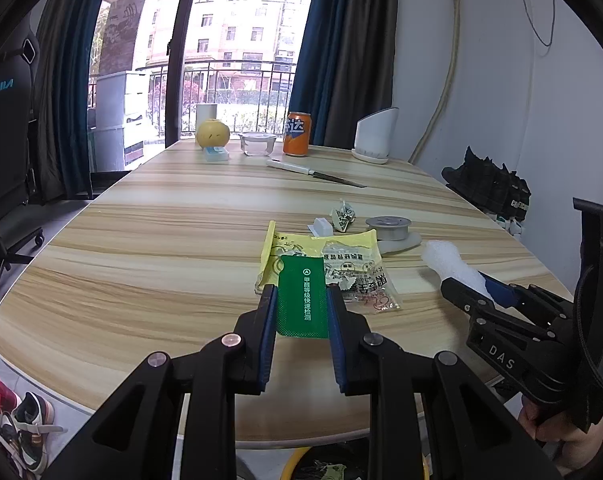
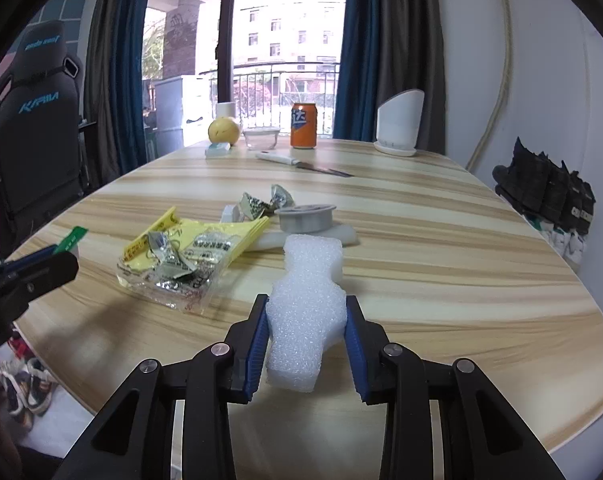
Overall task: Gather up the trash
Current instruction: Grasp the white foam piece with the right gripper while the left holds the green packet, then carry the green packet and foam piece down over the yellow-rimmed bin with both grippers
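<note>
Pale striped wooden counter [image 1: 141,240] was seen before a balcony window. A flat green printed sachet [image 1: 302,300] was clamped between the fingers of the left gripper [image 1: 301,300], at 6 o'clock of a crumpled yellow and clear plastic wrapper [image 1: 341,264]. A white foam packing block [image 2: 307,304] was gripped by the right gripper [image 2: 307,312], its fingers pressed against both sides. An orange soda can [image 2: 304,126] stood at 12 o'clock, well apart.

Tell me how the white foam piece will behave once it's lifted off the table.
The white foam piece looks bubbly and airy, so probably very light. The right tongs pinch its narrow waist, so it likely squashes rather than slips. Its wider far end may sag a little.
</note>
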`<state>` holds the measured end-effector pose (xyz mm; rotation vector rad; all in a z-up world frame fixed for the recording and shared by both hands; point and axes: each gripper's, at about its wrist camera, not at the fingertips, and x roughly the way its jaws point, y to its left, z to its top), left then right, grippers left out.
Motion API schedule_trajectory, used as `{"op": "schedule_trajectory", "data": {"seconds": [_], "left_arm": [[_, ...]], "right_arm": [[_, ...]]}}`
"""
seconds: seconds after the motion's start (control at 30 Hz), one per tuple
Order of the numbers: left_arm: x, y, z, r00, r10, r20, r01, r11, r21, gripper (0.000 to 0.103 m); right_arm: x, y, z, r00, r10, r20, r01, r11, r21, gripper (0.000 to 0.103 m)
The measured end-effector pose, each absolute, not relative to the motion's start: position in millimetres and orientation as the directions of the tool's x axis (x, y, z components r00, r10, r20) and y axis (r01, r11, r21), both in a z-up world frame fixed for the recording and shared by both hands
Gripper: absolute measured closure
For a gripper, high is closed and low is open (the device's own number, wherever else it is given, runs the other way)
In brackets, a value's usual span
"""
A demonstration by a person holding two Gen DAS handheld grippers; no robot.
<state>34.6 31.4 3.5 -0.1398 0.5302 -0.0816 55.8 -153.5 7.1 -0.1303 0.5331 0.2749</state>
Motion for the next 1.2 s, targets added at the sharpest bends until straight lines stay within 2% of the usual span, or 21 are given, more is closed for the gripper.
{"op": "schedule_trajectory", "data": {"seconds": [0.3, 0.73, 0.93, 1.2], "left_arm": [[14, 15, 7, 0.861, -0.136, -0.491, 0.072, 0.986, -0.147, 0.084], [-50, -20, 1, 0.844, -0.188, -0.502, 0.126, 0.980, -0.156, 0.084], [-70, -36, -18, 0.819, -0.210, -0.533, 0.142, 0.976, -0.167, 0.084], [-59, -45, -65, 0.752, -0.244, -0.612, 0.141, 0.967, -0.211, 0.084]], "right_arm": [[17, -176, 26, 0.832, 0.278, -0.480, -0.312, 0.950, 0.008, 0.069], [-75, -210, 18, 0.795, 0.363, -0.485, -0.369, 0.925, 0.086, 0.069], [-107, -212, -4, 0.768, 0.373, -0.520, -0.395, 0.916, 0.074, 0.069], [-103, -200, -56, 0.707, 0.324, -0.628, -0.398, 0.917, 0.025, 0.069]]}}
